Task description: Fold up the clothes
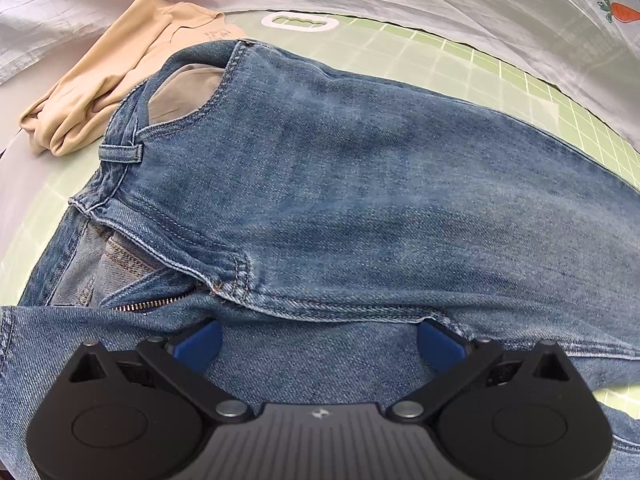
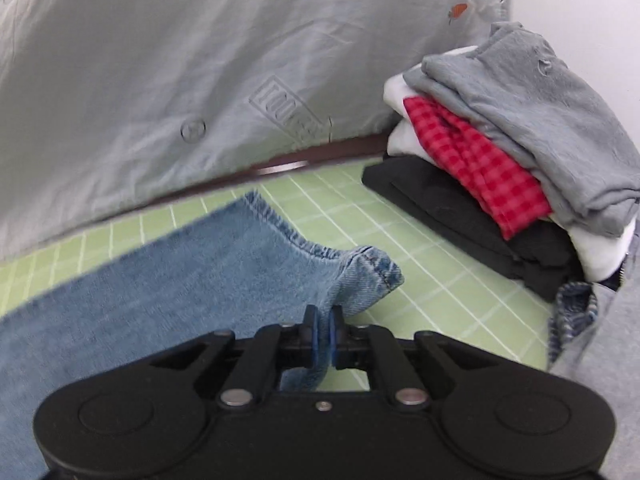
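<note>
Blue jeans (image 1: 360, 184) lie on the green grid mat (image 1: 540, 80), waistband and open zipper toward the left in the left wrist view. My left gripper (image 1: 320, 340) is open, its blue pads (image 1: 200, 344) spread wide and resting on the denim near the crotch seam. In the right wrist view a jeans leg (image 2: 180, 272) stretches across the mat (image 2: 420, 264). My right gripper (image 2: 322, 328) is shut on the hem corner of that leg, which bunches up just beyond the pads.
A beige folded garment (image 1: 100, 80) lies beyond the waistband. A white handle cut-out (image 1: 300, 22) marks the mat's far edge. A pile of grey, red-checked, white and black clothes (image 2: 520, 152) stands at the right. Pale printed cloth (image 2: 220, 60) hangs behind.
</note>
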Demonstrator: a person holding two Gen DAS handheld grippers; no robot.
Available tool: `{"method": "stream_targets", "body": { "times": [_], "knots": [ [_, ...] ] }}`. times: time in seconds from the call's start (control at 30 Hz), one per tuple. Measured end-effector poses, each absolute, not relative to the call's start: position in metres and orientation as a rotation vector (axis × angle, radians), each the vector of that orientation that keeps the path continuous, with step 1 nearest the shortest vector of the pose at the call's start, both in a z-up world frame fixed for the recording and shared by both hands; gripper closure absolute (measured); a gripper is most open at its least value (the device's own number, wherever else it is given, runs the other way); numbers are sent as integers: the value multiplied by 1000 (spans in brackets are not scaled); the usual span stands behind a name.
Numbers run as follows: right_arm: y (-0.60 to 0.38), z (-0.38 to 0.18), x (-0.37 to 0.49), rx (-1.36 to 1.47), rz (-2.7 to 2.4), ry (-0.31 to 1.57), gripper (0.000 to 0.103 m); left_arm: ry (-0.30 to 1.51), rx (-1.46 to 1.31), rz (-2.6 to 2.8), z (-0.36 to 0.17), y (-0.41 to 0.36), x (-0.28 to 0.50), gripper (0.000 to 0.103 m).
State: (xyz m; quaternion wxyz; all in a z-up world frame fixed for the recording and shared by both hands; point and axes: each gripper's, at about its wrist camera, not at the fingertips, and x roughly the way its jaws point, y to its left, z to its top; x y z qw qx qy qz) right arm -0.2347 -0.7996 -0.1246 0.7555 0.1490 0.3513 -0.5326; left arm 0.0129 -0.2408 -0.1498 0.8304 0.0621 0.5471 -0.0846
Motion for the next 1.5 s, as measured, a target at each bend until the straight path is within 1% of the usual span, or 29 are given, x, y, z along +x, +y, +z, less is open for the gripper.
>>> {"method": "stream_targets", "body": {
  "times": [0.03,0.07,0.1,0.17,0.23,0.27,0.3,0.33,0.37,0.43,0.53,0.67,0.83,1.0,1.07,1.23,1.33,1.5],
  "knots": [
    [-794,-127,-239,317,-1168,791,92,1162,133,-181,-150,-241,13,0],
    [-787,-129,-243,311,-1177,808,85,1162,135,-183,-150,-241,13,0],
    [-780,-130,-247,305,-1185,825,81,1163,136,-185,-150,-240,13,0],
    [-765,-124,-254,316,-1177,806,53,1166,141,-191,-150,-240,12,0],
    [-747,-116,-254,326,-1142,791,46,1183,161,-202,-149,-240,12,0],
    [-735,-112,-253,328,-1122,789,38,1179,171,-211,-146,-239,11,0],
    [-725,-109,-252,323,-1107,790,33,1151,176,-226,-140,-236,6,0],
    [-713,-108,-250,317,-1080,792,24,1121,171,-243,-133,-232,2,0],
    [-700,-106,-248,312,-1052,793,21,1098,167,-254,-128,-228,0,0],
    [-668,-105,-243,310,-975,804,20,1037,158,-257,-112,-213,-6,0],
    [-619,-110,-232,322,-899,838,18,959,159,-217,-98,-194,10,0],
    [-558,-116,-219,332,-814,878,13,939,144,-161,-91,-148,26,0],
    [-503,-114,-214,328,-793,896,7,1004,-1,-78,-100,-72,19,1],
    [-472,-110,-217,369,-845,887,7,1074,-179,-76,-116,-9,10,2],
    [-460,-112,-216,379,-851,890,6,1084,-228,-108,-115,6,6,2],
    [-431,-116,-214,405,-865,900,6,1046,-237,-152,-100,44,-6,2],
    [-414,-118,-213,420,-874,905,6,1071,-273,-180,-106,62,-6,2],
    [-405,-119,-216,421,-869,914,6,1152,-396,-251,-131,75,-5,3]
  ]
}}
